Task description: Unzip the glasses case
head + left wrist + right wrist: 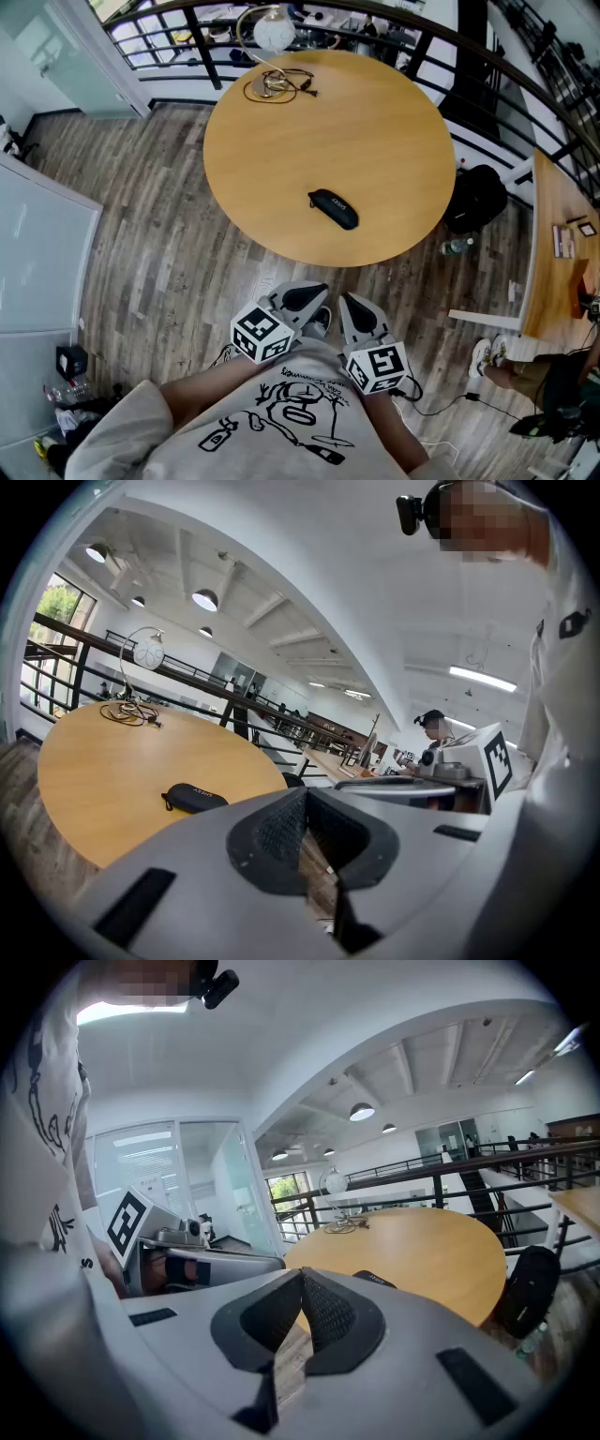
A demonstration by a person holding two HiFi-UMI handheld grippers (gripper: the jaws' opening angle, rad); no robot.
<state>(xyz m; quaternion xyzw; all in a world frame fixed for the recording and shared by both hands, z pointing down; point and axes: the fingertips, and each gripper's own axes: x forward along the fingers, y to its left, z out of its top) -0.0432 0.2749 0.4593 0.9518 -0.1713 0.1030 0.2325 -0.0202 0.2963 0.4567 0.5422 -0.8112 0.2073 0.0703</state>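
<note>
Left hand-held gripper [306,799], grey shell with black ribbed pads: jaws pressed together at the tips, nothing caught between them. Likewise the right hand-held gripper [303,1277]: pads meeting tip to tip, empty.

Both held side by side, close against a white T-shirt with a black line drawing [281,412]. Tips aimed forward, marker cubes back toward the body. Underneath, grey-brown wooden plank floor [141,216], short of the table's near edge.

Straight ahead of both pairs of tips: a round light-brown wooden table [375,141]. Lying flat on it, near its near edge and well apart from either hand-held gripper, a small black oblong glasses case [333,208]. Roughly in line with the gap between the two. Off to the left of the jaws in the left gripper view; just right of the jaws and partly hidden behind one in the right gripper view. Zip apparently closed, though too small to be sure.

Far beyond the case, at the table's far side: a white globe lamp on a thin curved metal arm [274,31], and nearer than it a loose coil of dark cable [277,84].

Out to the right of the right hand-held gripper, on the floor beside the table: a black backpack [473,197], with a clear plastic bottle [457,246] just beside it.
</note>
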